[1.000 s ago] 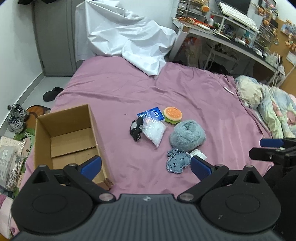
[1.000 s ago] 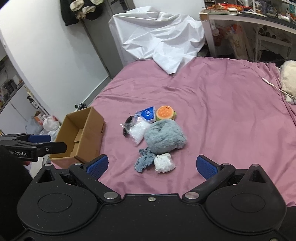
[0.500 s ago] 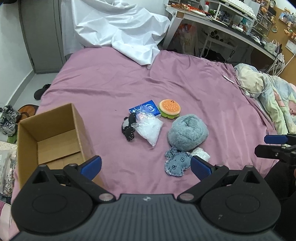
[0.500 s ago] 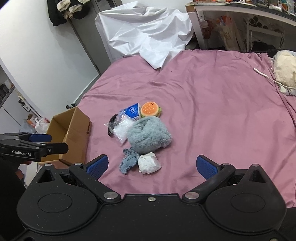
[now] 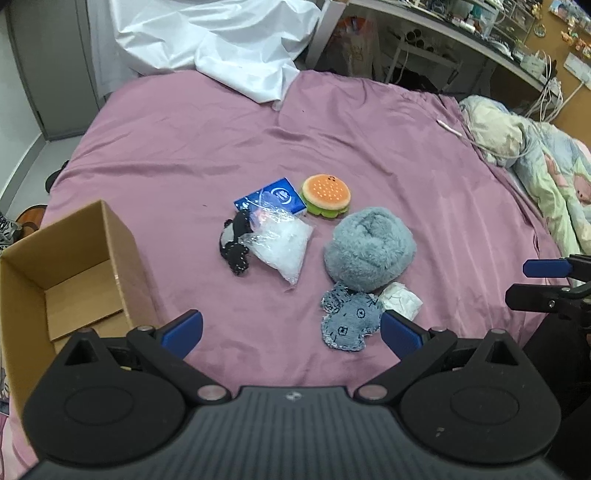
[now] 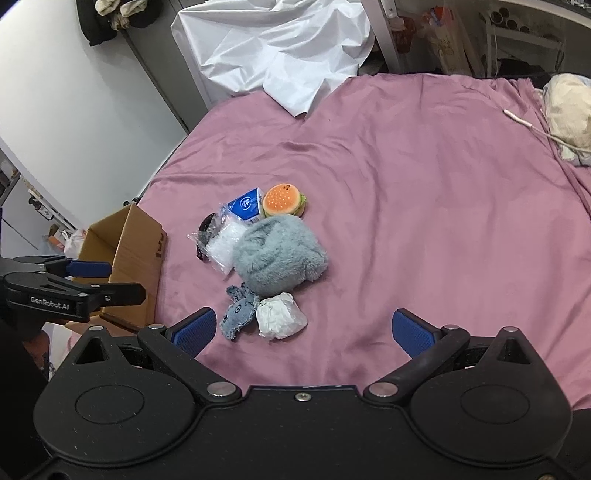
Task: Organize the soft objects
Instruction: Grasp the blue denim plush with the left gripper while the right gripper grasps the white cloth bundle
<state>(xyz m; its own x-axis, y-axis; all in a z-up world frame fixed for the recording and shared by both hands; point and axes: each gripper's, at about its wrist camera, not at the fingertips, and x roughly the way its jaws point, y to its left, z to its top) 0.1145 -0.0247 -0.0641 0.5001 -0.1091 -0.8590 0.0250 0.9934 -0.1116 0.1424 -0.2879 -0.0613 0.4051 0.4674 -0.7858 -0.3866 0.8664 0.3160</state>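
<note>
A pile of soft things lies mid-bed: a fluffy grey plush, a burger plush, a blue packet, a clear bag of white stuffing, a black-and-white toy, a denim patch toy and a white wad. An open cardboard box stands to the left. My left gripper is open and empty, just short of the pile. My right gripper is open and empty near the white wad.
The purple bed sheet spreads around the pile. A white cloth lies at the far end. A rumpled blanket and a cable lie on the right. A desk with clutter stands behind.
Both grippers have moved forward and tilted down toward the pile, which now looms larger. The box has slid toward the left edge of the left wrist view. Nothing was taken hold of.
</note>
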